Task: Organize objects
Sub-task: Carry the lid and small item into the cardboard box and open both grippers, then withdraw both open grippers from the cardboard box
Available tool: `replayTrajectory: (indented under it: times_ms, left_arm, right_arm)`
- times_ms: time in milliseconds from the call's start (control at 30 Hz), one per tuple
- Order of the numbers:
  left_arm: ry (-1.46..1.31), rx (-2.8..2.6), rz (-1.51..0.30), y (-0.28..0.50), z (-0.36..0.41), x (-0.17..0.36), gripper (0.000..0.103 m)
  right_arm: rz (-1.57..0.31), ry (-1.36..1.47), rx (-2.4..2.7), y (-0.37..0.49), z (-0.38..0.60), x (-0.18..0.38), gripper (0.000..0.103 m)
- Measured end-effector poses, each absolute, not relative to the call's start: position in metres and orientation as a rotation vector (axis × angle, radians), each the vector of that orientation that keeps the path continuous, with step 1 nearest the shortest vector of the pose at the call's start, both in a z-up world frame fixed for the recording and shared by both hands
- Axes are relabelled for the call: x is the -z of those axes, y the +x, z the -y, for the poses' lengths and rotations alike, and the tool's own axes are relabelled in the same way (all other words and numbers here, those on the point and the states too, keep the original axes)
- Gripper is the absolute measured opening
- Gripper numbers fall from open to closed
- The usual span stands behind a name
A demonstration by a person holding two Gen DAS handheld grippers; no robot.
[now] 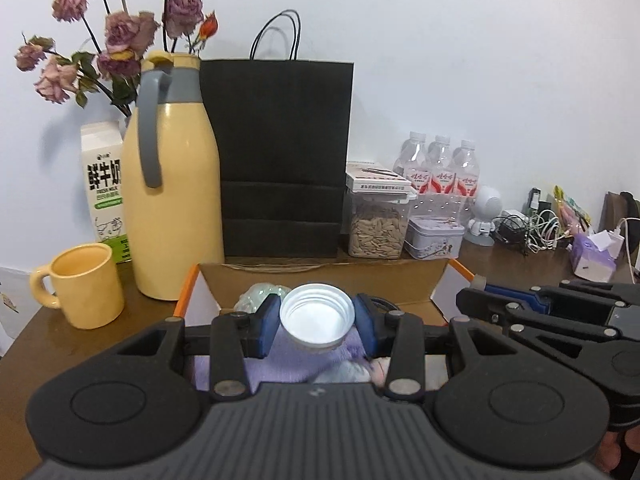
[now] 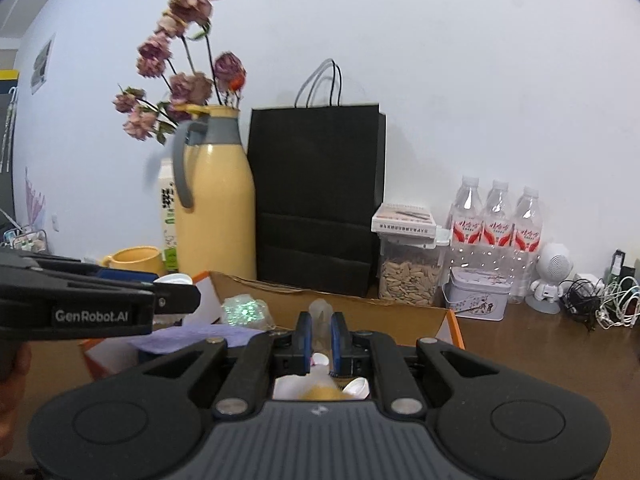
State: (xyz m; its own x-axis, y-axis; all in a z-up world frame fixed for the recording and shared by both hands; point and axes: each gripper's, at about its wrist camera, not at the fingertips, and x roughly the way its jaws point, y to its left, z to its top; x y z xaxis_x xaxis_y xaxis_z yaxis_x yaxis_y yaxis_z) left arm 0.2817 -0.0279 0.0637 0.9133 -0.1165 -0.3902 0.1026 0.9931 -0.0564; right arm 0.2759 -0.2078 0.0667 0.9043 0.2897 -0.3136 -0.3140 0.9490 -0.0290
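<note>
My left gripper (image 1: 317, 322) is shut on a white screw cap (image 1: 317, 317), open side toward the camera, held above an open cardboard box (image 1: 320, 276). My right gripper (image 2: 321, 336) is shut on a small translucent bottle (image 2: 321, 314) with yellowish contents, also above the box (image 2: 360, 312). In the box lie a purple cloth (image 1: 288, 360), a clear wrapped item (image 2: 244, 310) and a small white cap (image 2: 357, 388). The left gripper with its cap (image 2: 174, 280) shows at the left of the right wrist view; the right gripper shows at the right of the left wrist view (image 1: 472, 300).
Behind the box stand a yellow thermos jug (image 1: 172, 200), a yellow mug (image 1: 86, 284), a milk carton (image 1: 104, 188), dried roses (image 1: 116, 32), a black paper bag (image 1: 280, 156), a seed jar (image 1: 378, 228), a tin (image 1: 434, 236), water bottles (image 1: 440, 168), a small white robot figure (image 1: 486, 216), cables (image 1: 532, 228) and a tissue pack (image 1: 594, 258).
</note>
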Motion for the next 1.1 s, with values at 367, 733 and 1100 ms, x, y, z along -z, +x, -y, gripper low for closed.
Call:
replayTrajectory:
  times_ms: [367, 733, 1100]
  left_arm:
    - [-0.041, 0.098, -0.472, 0.316, 0.017, -0.035, 0.062]
    - [-0.022, 0.063, -0.437, 0.31, 0.019, -0.042, 0.103]
    - [-0.032, 0.042, -0.446, 0.305, 0.016, -0.051, 0.103]
  right_arm:
    - [-0.434, -0.02, -0.325, 0.328, 0.219, -0.033, 0.019]
    - [-0.448, -0.018, -0.298, 0.323, 0.22, -0.037, 0.103]
    - [-0.435, -0.029, -0.286, 0.316, 0.221, -0.045, 0.103]
